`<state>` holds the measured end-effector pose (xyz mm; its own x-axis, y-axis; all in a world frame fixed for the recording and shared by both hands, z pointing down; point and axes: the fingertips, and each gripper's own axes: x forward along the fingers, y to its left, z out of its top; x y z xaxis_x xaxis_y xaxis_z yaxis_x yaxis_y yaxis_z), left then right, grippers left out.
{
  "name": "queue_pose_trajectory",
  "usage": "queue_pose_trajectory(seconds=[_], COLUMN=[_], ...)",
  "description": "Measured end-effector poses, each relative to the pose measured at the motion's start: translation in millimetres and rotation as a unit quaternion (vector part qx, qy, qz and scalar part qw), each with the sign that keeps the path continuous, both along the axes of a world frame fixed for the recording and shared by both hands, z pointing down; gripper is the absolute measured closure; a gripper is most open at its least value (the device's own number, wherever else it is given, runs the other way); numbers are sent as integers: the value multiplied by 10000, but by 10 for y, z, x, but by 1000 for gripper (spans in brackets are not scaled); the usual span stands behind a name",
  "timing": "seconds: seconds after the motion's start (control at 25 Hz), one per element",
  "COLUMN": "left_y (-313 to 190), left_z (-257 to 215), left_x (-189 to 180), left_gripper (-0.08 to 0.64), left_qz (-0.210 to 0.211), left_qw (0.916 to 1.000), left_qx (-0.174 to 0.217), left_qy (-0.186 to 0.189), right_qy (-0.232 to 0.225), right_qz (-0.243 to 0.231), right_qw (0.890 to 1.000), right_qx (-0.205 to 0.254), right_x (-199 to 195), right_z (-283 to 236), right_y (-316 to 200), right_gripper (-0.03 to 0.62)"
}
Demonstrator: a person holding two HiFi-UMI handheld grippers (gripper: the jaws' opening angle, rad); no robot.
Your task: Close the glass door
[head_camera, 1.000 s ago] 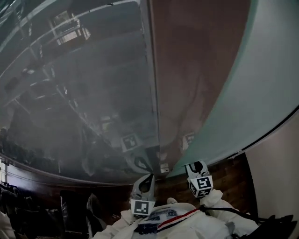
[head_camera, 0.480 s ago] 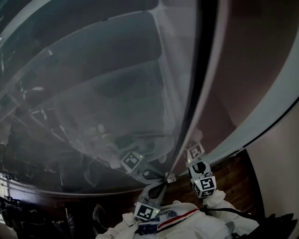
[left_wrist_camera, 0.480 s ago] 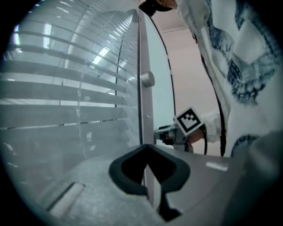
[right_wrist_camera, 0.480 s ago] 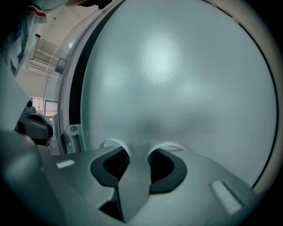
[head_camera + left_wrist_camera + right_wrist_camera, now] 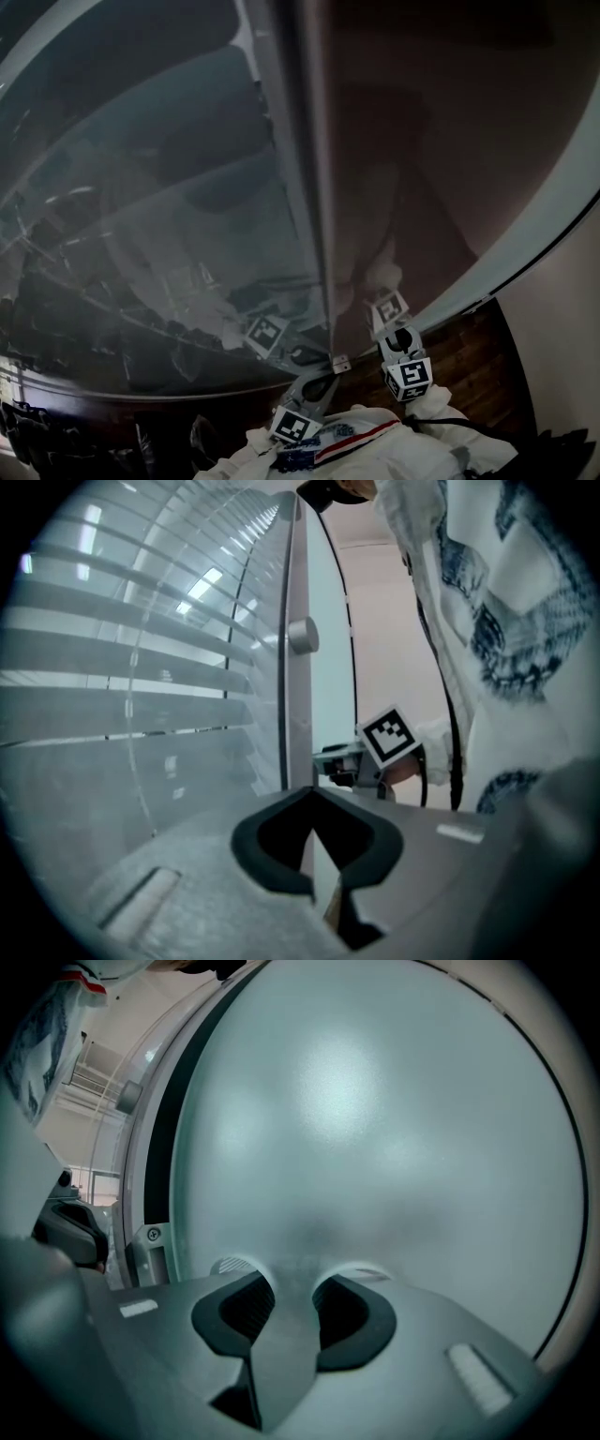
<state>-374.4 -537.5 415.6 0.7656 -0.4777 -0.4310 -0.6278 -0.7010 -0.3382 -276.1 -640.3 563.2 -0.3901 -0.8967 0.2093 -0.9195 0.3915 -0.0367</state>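
Note:
The glass door (image 5: 169, 187) fills the head view, its pale vertical edge (image 5: 305, 187) running down to a small metal bracket (image 5: 340, 361). My left gripper (image 5: 323, 382) points at that bottom corner. In the left gripper view its jaws (image 5: 314, 791) meet at the tips, shut, with the door edge (image 5: 298, 667) and a round knob (image 5: 302, 635) just beyond. My right gripper (image 5: 398, 336) is right of the edge. It faces a frosted pane (image 5: 375, 1129) at close range with its jaws (image 5: 292, 1279) apart and nothing between them. I cannot tell whether it touches the pane.
A curved pale frame (image 5: 525, 234) bounds the glass on the right, with wood floor (image 5: 469, 356) and a white wall (image 5: 562, 356) beyond. A screwed metal fitting (image 5: 152, 1234) sits at the frame's foot. The person's white sleeves (image 5: 356, 450) fill the bottom.
The door's edge swung right across the head view, then back toward the middle. My left gripper shifted right and lower, toward the bottom bracket. The right gripper has hardly moved.

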Motion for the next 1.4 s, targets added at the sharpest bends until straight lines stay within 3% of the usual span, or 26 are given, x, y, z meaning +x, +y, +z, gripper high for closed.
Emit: queue_pose_trajectory(seconds=[0.48, 0.56, 0.64, 0.72, 0.84, 0.88, 0.92, 1.0, 1.4], left_y=[-7, 10, 37, 77, 132, 140, 140, 122, -3], left_z=[168, 249, 449, 741, 1161, 1243, 1282, 1294, 1313], left_x=[-57, -45, -58, -116, -244, -283, -317, -370, -322], left_gripper=[558, 558, 558, 558, 558, 558, 558, 558, 558], left_qz=[-162, -167, -246, -452, -801, -897, -981, -1110, -1329], left_qw=[9998, 9995, 9964, 9832, 9406, 9279, 9204, 9164, 9146], left_qx=[-116, -282, -764, -1630, -3003, -3295, -3457, -3538, -3508], left_qy=[14, -32, -256, -685, -1365, -1493, -1542, -1508, -1509], right_qy=[-33, -26, -16, -7, 21, 35, 43, 47, 14], right_qz=[-11, -13, -17, -14, -19, -25, -29, -39, -81], right_qw=[10000, 10000, 10000, 10000, 10000, 10000, 10000, 10000, 10000], right_qx=[13, 15, 10, 2, -9, -10, -12, -28, -51], right_x=[-60, -50, -63, -86, -114, -124, -135, -164, -137], right_z=[113, 111, 99, 87, 81, 79, 79, 94, 182], right_y=[34, 63, 72, 86, 126, 133, 135, 124, 8], right_gripper=[471, 471, 471, 471, 471, 471, 471, 471, 471])
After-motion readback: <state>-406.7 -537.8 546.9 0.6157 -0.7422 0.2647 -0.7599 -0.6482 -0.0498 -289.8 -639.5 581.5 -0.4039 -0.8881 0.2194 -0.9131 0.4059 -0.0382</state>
